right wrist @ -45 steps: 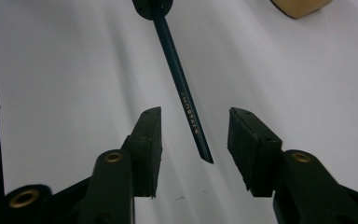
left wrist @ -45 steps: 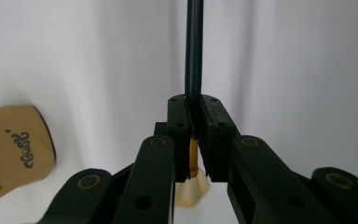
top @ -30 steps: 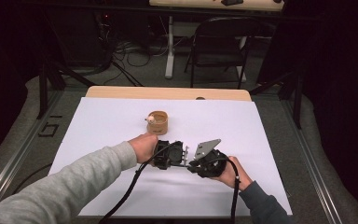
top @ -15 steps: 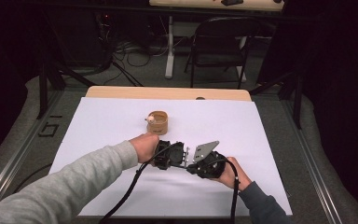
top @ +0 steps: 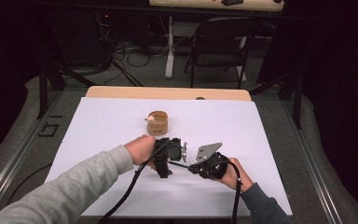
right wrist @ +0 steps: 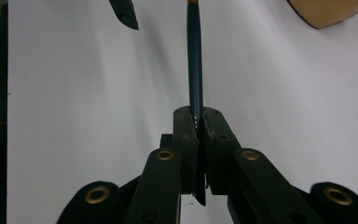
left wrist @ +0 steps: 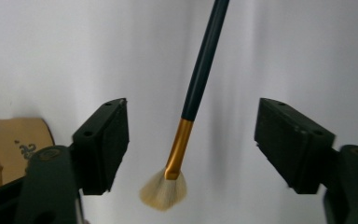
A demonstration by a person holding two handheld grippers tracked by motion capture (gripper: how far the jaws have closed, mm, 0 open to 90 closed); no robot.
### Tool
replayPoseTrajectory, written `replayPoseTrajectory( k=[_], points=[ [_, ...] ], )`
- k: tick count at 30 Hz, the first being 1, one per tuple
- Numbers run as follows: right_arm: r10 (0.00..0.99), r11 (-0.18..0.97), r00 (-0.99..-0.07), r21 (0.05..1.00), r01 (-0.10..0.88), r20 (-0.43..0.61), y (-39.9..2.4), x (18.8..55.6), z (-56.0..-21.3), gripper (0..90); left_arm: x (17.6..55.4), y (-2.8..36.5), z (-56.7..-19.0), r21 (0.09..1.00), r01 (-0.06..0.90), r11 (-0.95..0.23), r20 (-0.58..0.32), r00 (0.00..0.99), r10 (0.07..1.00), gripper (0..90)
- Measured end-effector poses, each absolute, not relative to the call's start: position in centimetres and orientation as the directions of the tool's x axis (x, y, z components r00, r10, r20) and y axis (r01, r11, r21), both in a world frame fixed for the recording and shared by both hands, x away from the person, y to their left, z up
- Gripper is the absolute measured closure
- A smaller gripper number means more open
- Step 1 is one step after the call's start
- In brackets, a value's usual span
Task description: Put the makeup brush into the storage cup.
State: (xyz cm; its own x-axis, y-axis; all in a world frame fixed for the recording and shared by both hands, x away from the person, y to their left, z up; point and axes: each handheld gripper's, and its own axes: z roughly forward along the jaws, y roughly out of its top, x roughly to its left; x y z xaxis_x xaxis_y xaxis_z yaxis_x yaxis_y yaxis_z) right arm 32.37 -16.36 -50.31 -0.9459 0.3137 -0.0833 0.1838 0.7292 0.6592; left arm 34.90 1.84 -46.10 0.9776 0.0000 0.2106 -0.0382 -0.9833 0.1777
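White sheet over a wooden bench point(top: 121, 92), dark room behind, a chair point(top: 216, 46) past the far edge.

Item: your left gripper point(top: 182, 151), near the front middle of the sheet, forearm in a grey sleeve coming in from the lower left, hand wrapped round the body. Its jaws have just been opening; they stand wide on either side of the brush point(left wrist: 196, 88) without touching it.

Item: your right gripper point(top: 191, 167), just beside the left, hand low with the wrist at the lower right. Its jaws are clamped tight on the dark handle of the brush.

Item: brush, gold ferrule, pale fanned bristles, spanning between the two grippers.

Item: small round wooden holder point(top: 157, 123), behind the grippers, apart from them.
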Motion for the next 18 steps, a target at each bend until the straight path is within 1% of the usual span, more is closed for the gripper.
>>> replayPoseTrajectory(
  k=[2, 5, 7, 10, 14, 18],
  points=[
    [0.324, 0.728, -0.942, 0.659, 0.189, -0.088, -16.5, 32.4, -50.4, 85.3, 35.1, 2.3, -46.2, 0.205, -0.012, -0.979, 0.213, 0.976, 0.032, 17.6],
    [0.332, 0.726, -0.939, 0.66, 0.193, -0.091, -16.7, 32.5, -50.4, 85.3, 35.3, 3.0, -46.1, 0.239, 0.017, -0.971, 0.225, 0.972, 0.072, 13.6],
    [0.336, 0.722, -0.937, 0.664, 0.195, -0.09, -16.9, 32.4, -50.4, 85.3, 35.3, 3.5, -46.1, 0.258, 0.029, -0.966, 0.233, 0.968, 0.091, 8.9],
    [0.343, 0.722, -0.935, 0.662, 0.201, -0.091, -17.0, 32.5, -50.4, 85.3, 35.1, 4.1, -46.0, 0.285, 0.058, -0.957, 0.245, 0.961, 0.131, 6.7],
    [0.354, 0.717, -0.931, 0.664, 0.211, -0.087, -17.4, 32.5, -50.4, 85.3, 34.4, 4.7, -46.0, 0.299, 0.063, -0.952, 0.275, 0.95, 0.149, 4.5],
    [0.358, 0.713, -0.929, 0.668, 0.212, -0.088, -17.6, 32.4, -50.5, 85.3, 34.0, 5.4, -46.3, 0.315, 0.077, -0.946, 0.298, 0.938, 0.176, 0.0]
  ],
)
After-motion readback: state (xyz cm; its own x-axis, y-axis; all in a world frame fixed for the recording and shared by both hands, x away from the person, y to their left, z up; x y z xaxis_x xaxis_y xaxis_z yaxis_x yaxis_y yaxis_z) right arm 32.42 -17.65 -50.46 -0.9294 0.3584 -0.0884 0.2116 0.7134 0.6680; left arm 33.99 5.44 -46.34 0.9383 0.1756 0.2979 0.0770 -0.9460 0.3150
